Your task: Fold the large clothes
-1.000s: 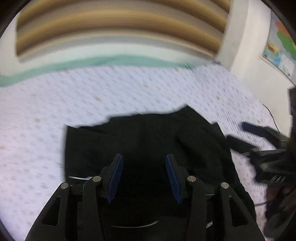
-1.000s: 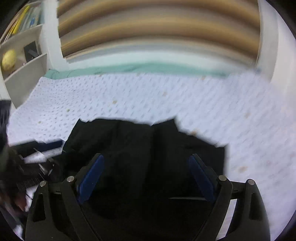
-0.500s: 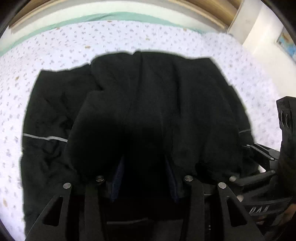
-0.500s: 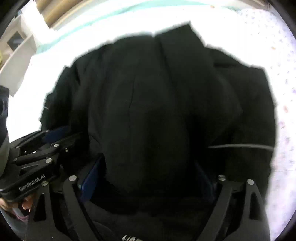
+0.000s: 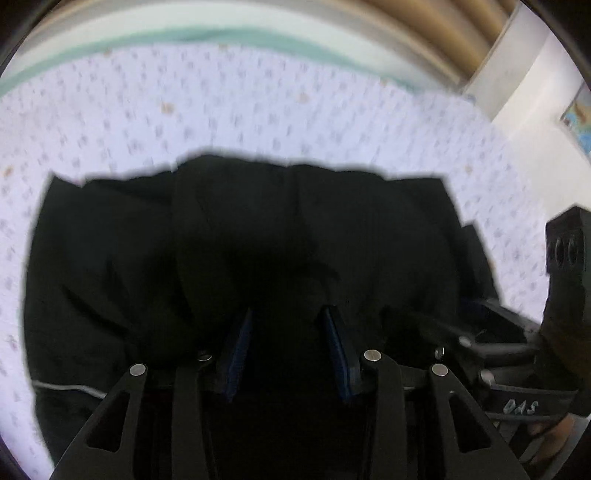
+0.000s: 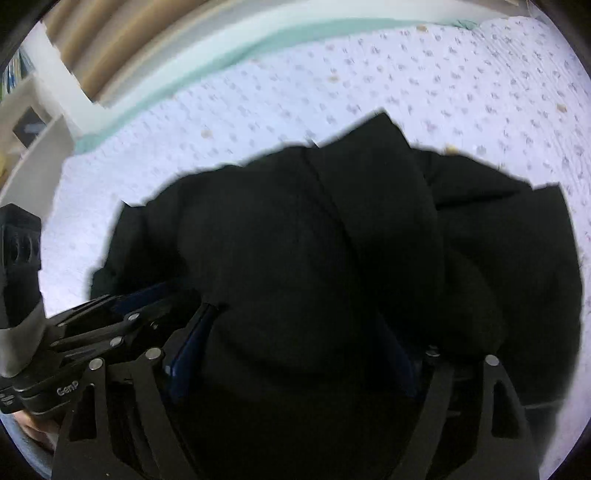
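A large black garment (image 5: 258, 240) lies bunched on the patterned bed sheet (image 5: 221, 110); it also fills the right wrist view (image 6: 314, 258). My left gripper (image 5: 288, 321) hovers low over its near part with the blue pads apart and black cloth between and beneath them. My right gripper (image 6: 291, 325) is open wide, with a thick fold of the garment lying between its blue pads. The right gripper shows at the right edge of the left wrist view (image 5: 517, 343); the left gripper shows at the left edge of the right wrist view (image 6: 92, 332).
The white sheet with small purple marks (image 6: 443, 74) stretches beyond the garment. A teal band (image 5: 147, 44) and a wooden headboard (image 5: 443, 22) lie at the far end. A white shelf unit (image 6: 33, 122) stands at the left and a wall map (image 5: 580, 118) hangs at the right.
Both grippers dropped down onto the garment, then tilted back up a little, so more sheet and the headboard show again. The cloth now bulges between the right gripper's pads.
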### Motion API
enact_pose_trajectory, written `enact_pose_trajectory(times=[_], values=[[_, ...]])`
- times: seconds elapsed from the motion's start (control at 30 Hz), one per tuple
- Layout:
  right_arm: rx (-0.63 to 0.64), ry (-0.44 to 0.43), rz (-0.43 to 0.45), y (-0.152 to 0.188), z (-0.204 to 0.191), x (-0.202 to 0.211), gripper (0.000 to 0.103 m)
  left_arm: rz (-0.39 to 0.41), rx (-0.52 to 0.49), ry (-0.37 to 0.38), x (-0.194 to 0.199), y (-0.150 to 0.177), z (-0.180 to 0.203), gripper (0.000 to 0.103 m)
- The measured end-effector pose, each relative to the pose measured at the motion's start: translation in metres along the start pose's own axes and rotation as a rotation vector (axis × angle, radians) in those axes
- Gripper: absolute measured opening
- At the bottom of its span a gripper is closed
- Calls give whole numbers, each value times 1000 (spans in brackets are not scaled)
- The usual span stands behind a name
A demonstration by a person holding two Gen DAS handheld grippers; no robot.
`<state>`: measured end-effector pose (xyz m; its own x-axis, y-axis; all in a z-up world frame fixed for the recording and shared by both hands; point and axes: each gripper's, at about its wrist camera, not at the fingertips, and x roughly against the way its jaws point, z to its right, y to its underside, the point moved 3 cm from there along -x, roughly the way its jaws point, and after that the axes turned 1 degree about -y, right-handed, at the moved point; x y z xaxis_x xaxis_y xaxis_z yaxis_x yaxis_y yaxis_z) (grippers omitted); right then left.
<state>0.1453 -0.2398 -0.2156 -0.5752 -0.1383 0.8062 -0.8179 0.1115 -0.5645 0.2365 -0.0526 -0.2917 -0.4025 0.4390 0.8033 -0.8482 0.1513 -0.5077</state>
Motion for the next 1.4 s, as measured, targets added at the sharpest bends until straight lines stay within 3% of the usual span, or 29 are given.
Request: enact_pose_trajectory(times=[0.13,0.23,0.37,0.53,0.67,0.77,0.9,1.03,1.27,1.4], values=[[62,39,-25,2,-11,13,83,-2,-15,-28,-2,1,6,41],[61,4,38,5,-13,53,84,32,26,7,36,2,1,41],[81,67,123,25,1,137,84,125,44,-17,114,21,-13,41],[2,139,237,75,38,267,84,180,78,-95,221,76,-50,42],[-109,236,351,117,72,368,90,196,95,-176,289,133,-76,49],[-150,333,386,155,91,427,92,194,124,-218,329,179,-94,54],[-127,493,379,204,98,488,92,162,193,-254,353,231,-114,55],[-93,560,379,235,94,519,95,117,215,-269,360,270,-118,57],[-88,489,221,277,92,486,95,-14,233,-285,336,322,-122,58],[-19,531,221,292,78,505,95,-68,253,-296,321,341,-125,58]])
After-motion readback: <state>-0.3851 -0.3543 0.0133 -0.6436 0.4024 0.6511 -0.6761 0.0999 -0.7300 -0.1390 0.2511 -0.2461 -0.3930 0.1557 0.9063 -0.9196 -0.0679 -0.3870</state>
